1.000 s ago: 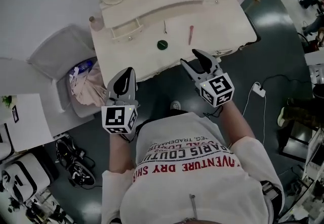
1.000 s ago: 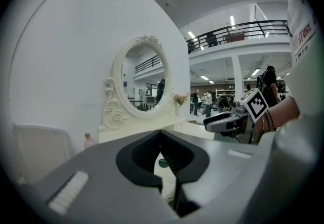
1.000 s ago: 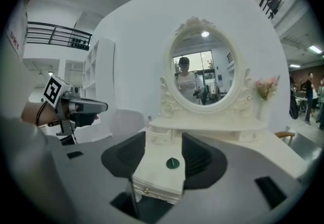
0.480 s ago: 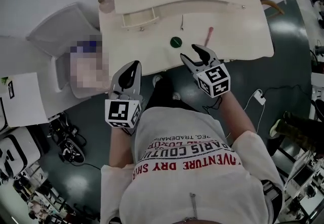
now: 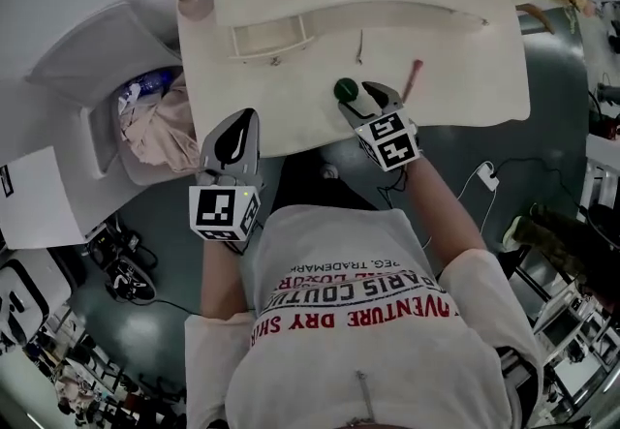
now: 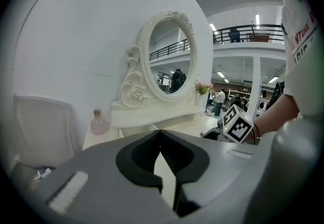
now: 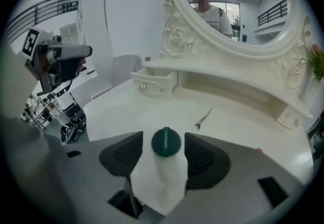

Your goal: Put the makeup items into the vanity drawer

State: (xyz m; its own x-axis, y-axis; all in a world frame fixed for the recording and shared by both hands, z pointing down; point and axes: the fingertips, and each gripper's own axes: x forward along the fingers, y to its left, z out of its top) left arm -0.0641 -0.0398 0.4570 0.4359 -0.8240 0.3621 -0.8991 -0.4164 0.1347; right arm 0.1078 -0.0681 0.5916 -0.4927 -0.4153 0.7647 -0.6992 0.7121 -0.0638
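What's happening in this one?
A person works at a white vanity with a tool in each hand. The right tool has just been opening its jaws; they stand apart around a round green makeup item on the tabletop, not gripping it. The left tool is shut and empty near the front edge. The small drawer is open.

Three makeup items on your vanity, drawer open

Your round dark-green pot point(image 5: 346, 88) sits near the front edge. The pink stick point(image 5: 414, 78) lies slanted just to its right, and the thin metal piece point(image 5: 359, 49) lies behind. The small vanity drawer point(image 5: 266, 36) stands pulled out at back left.
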